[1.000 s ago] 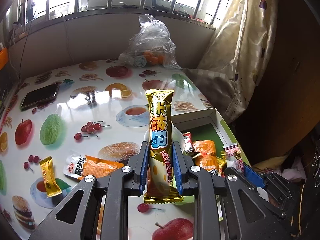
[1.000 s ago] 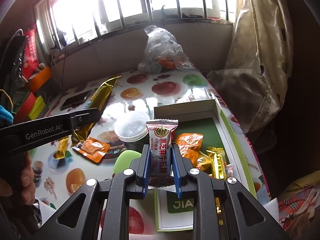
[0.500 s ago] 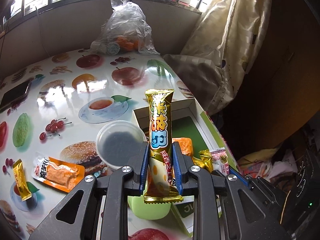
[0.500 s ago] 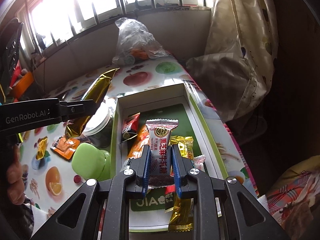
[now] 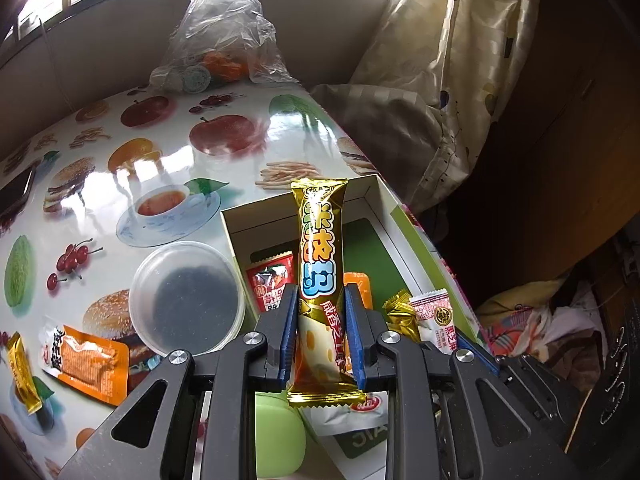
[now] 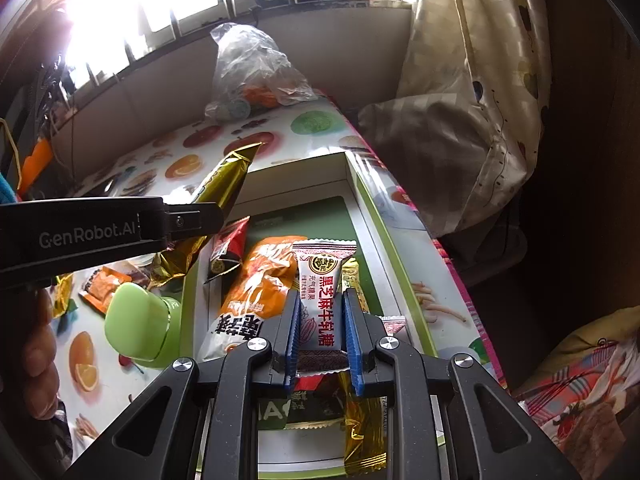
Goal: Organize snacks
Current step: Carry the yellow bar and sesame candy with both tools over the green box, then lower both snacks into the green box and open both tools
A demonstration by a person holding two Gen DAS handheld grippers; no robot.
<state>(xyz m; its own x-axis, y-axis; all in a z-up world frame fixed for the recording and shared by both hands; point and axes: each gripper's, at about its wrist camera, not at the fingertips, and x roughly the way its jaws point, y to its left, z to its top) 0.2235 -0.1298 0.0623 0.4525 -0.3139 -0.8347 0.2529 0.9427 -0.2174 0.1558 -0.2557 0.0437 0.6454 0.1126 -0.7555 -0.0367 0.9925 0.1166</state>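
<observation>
Through my left wrist camera, my left gripper (image 5: 322,336) sits at the bottom centre of the frame, its blue pads pressed against both sides of a gold snack bar (image 5: 322,276) that stands upright between them, its top reaching to mid-frame. Behind the bar lies the open white box (image 5: 240,236) with a green floor, holding a red packet (image 5: 270,284), an orange packet (image 5: 358,286) and, to the right of my fingers, a gold candy (image 5: 400,314) beside a white candy packet (image 5: 436,320). Left of the box, a clear round lidded tub (image 5: 186,298) rests on the fruit-print tablecloth (image 5: 160,160), and an orange sachet (image 5: 86,362) lies at the lower left with a small gold wrapper (image 5: 22,366) at the frame's left edge. A green lid-like object (image 5: 280,436) shows below my fingers, and a clear plastic bag (image 5: 224,36) sits at the top centre. Through my right wrist camera, my right gripper (image 6: 322,336) at bottom centre is closed firmly on a white sesame-candy packet (image 6: 322,300), held upright over the box (image 6: 372,216). Inside the box under it lie a large orange bag (image 6: 260,280), a dark red packet (image 6: 228,248) and a long gold wrapper (image 6: 364,432). At the left, my other gripper (image 6: 192,222) reaches in from the side, the gold bar (image 6: 224,184) clamped in it and slanting toward the upper middle. The green object (image 6: 138,326) sits just left of the box.
</observation>
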